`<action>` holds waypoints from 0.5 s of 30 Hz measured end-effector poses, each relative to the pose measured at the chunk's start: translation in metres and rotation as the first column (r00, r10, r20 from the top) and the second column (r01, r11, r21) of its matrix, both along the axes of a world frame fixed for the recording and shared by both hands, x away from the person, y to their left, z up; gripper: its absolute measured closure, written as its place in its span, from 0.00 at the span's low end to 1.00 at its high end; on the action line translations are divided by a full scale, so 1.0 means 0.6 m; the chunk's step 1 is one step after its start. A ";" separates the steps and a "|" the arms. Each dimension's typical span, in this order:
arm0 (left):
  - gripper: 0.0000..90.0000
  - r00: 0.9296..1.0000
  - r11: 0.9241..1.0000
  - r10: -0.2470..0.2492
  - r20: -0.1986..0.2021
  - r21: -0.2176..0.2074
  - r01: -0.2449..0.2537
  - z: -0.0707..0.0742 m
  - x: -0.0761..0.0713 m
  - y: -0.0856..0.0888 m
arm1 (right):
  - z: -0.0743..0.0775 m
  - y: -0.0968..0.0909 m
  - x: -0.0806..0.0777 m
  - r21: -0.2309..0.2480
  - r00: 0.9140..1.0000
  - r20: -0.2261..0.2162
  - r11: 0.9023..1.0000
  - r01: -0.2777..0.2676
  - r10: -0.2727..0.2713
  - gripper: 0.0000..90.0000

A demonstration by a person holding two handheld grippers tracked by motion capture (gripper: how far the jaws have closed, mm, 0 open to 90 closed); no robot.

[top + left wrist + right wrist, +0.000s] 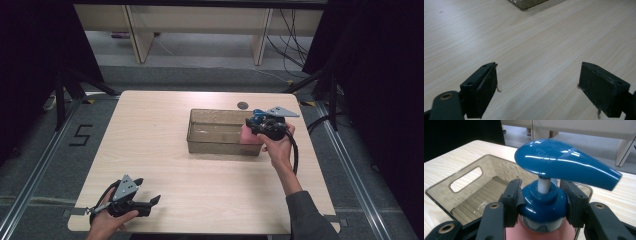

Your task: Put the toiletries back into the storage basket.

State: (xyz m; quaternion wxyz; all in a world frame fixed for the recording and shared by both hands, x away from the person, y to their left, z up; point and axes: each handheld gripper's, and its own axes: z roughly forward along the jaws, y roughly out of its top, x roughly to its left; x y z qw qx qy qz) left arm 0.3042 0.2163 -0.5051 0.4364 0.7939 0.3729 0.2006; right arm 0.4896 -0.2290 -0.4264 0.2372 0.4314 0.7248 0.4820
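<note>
the right gripper [543, 202] is pinching the blue collar of a pink pump bottle [248, 135], its jaws pressed against either side just under the blue pump head [564, 161]. the bottle is hanging upright at the right end of the clear smoky bin [200, 134], and from the high view it looks to be partly inside that end, though whether its base is touching the bin floor is hidden. the step in hand seems to be placing the bottle into the bin. the next move calls for sinking it straight down until the base is resting on the floor of the bin, keeping it clear of the near wall, then spreading the jaws without tipping it. the left gripper [537, 90] is idling well away from the bin, near the front left corner of the wooden table [150, 115], its jaws spread wide with nothing between them.
</note>
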 end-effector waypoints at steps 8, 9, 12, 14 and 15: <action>0.17 1.000 1.000 -0.011 0.000 0.002 0.011 0.000 0.001 0.000 | -0.009 0.000 -0.001 -0.015 1.000 0.001 1.000 -0.010 0.010 0.59; 0.17 1.000 1.000 -0.014 0.003 0.007 0.014 0.000 0.000 0.000 | -0.010 0.003 -0.004 0.006 1.000 -0.023 1.000 0.001 -0.001 0.59; 0.17 1.000 1.000 -0.003 0.005 -0.004 0.003 0.001 0.000 0.000 | -0.012 0.003 -0.004 0.000 1.000 -0.019 1.000 0.001 -0.001 0.59; 0.17 1.000 1.000 -0.010 0.005 0.001 0.010 0.000 0.000 0.000 | -0.011 0.001 -0.003 -0.020 1.000 -0.013 1.000 -0.005 0.005 0.59; 0.17 1.000 1.000 -0.006 -0.001 -0.005 0.006 -0.001 -0.001 -0.001 | -0.013 0.002 -0.002 -0.011 1.000 -0.014 1.000 -0.011 0.011 0.59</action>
